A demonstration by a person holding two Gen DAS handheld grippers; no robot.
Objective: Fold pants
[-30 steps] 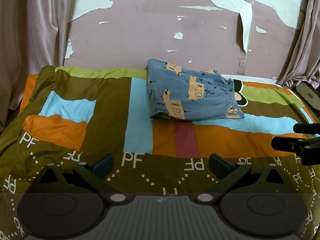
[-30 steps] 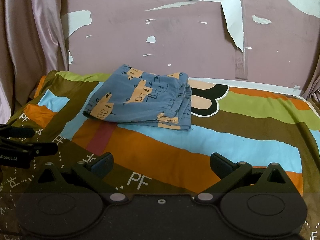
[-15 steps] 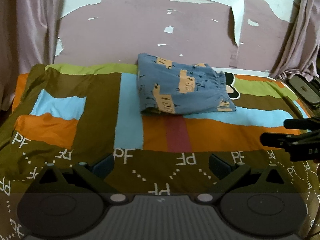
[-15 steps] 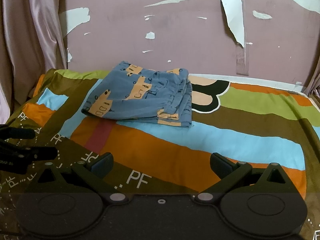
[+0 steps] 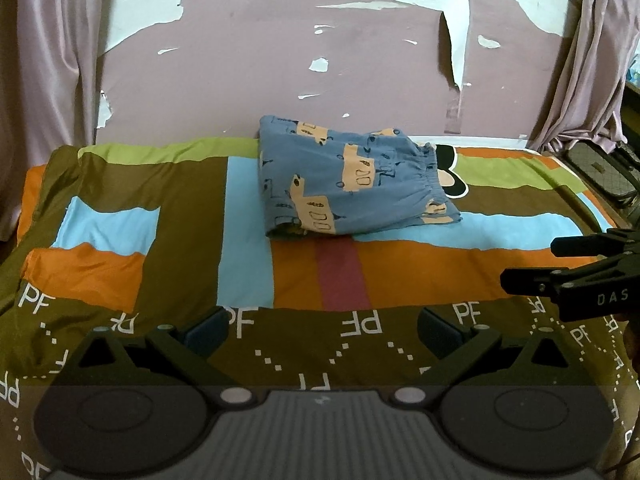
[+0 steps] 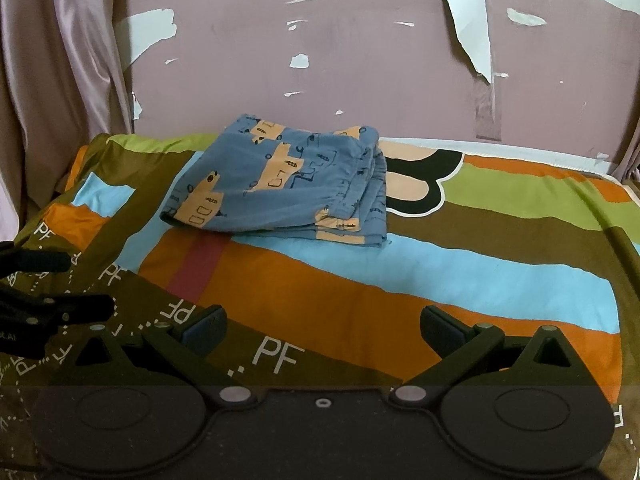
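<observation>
Hovering low over the near edge of the bed, the left gripper is holding its jaws wide apart with nothing between them, and the right gripper is doing the same. In the left wrist view, the right gripper is showing at about 3 o'clock; in the right wrist view, the left one is showing at about 9 o'clock. So they are staying side by side, near each other but not touching.

Under them the patchwork bedsheet is lying fairly flat, with white "PF" letters close to the cameras.

Farther, toward 12 o'clock, the pants are resting on the bed as a small folded packet, with the elastic waistband at the right edge of the packet. Compared with one second ago, the packet is keeping the same shape. Only the left view is shifting a little, so the pants are sitting slightly more to the left in it and the right gripper is appearing lower. Neither gripper is touching the cloth.

I judge that the folding is finished and the hands are drawing back.

Behind the bed, the pink wall with peeling paint is closing the scene.
</observation>
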